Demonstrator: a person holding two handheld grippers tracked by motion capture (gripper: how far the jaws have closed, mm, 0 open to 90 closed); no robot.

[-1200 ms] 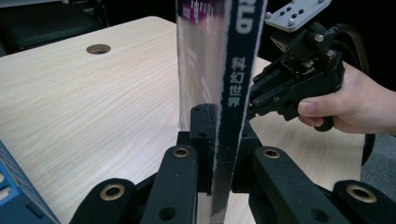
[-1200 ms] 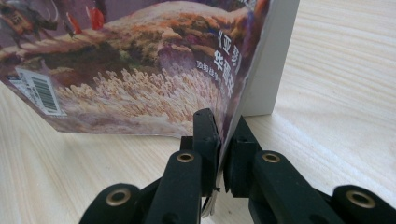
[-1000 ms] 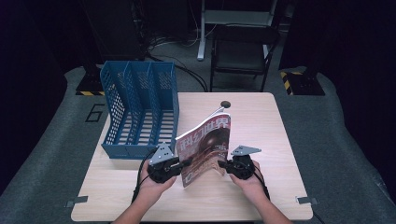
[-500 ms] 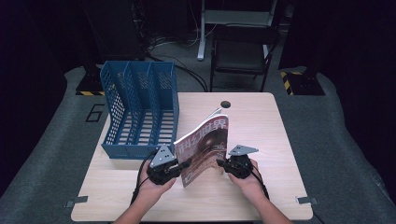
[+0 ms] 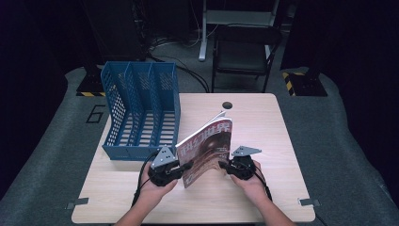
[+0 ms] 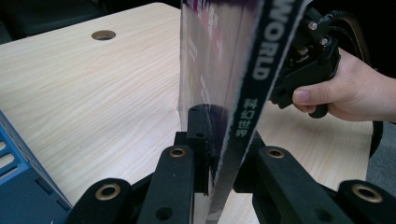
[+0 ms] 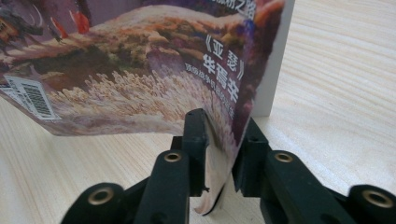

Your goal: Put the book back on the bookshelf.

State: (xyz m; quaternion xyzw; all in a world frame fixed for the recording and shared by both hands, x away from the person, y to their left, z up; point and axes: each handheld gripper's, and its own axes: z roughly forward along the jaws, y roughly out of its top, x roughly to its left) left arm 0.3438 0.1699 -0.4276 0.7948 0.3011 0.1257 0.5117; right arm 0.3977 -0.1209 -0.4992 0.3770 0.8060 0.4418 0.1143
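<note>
Since a second ago the magazine (image 5: 207, 148) has barely shifted, standing tilted on the desk (image 5: 263, 122) beside the blue file rack (image 5: 141, 113), the left gripper (image 5: 184, 166) clamping its spine while the right gripper (image 5: 225, 167) has just been opening its fingers (image 7: 196, 135) around the glossy cover's edge.

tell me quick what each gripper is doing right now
left gripper: shut on the magazine at its spine edge.
right gripper: jaws have just been opening, magazine cover between them, grip loosening.

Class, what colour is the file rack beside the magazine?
Blue file rack, clearest in the high view.
</note>
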